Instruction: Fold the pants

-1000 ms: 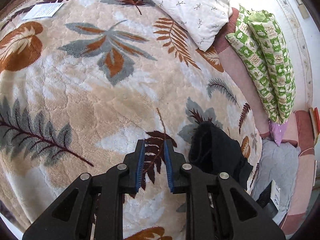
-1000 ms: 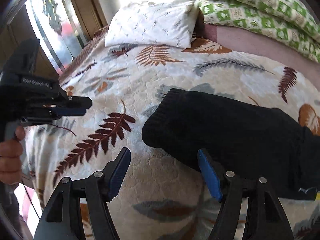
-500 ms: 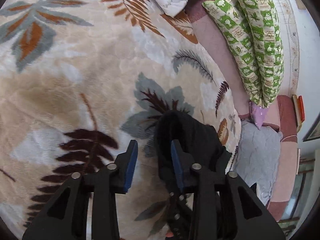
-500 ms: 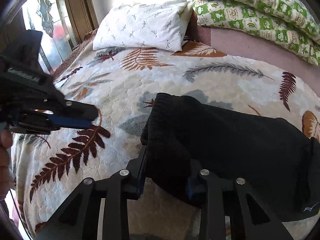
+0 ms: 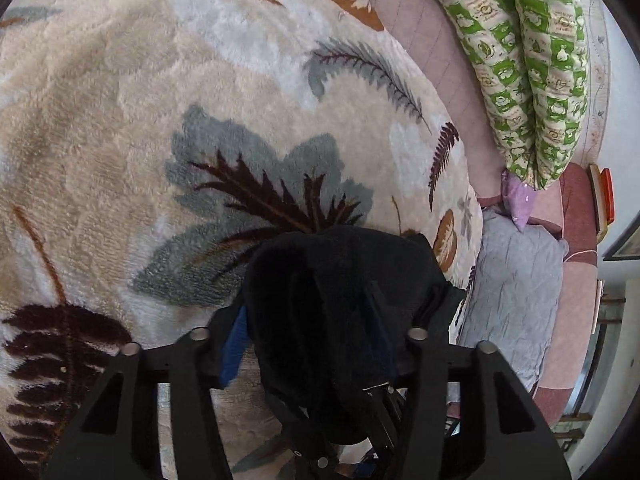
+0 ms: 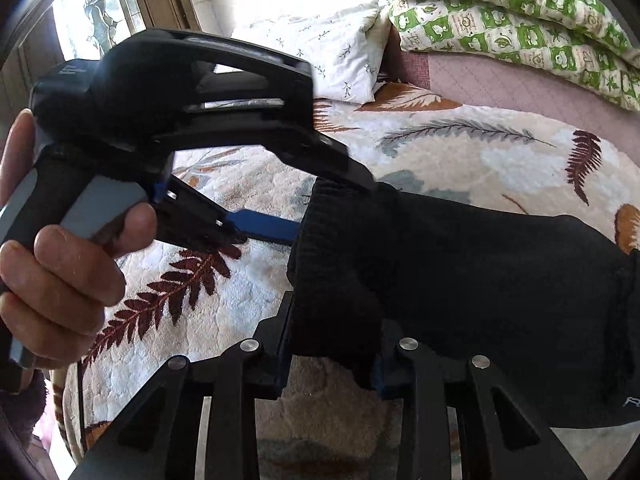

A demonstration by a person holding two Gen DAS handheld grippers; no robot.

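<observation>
Black pants (image 6: 460, 280) gripped by both grippers.

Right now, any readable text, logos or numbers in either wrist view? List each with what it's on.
Nothing reads clearly.
Left gripper housing: raised lettering, too blurred to read (its jaws have just closed further, with cloth between them).
Black pants: small white mark at the frame edge, cut off, unreadable.
Green quilt: script in the pale squares, too small to read.
</observation>
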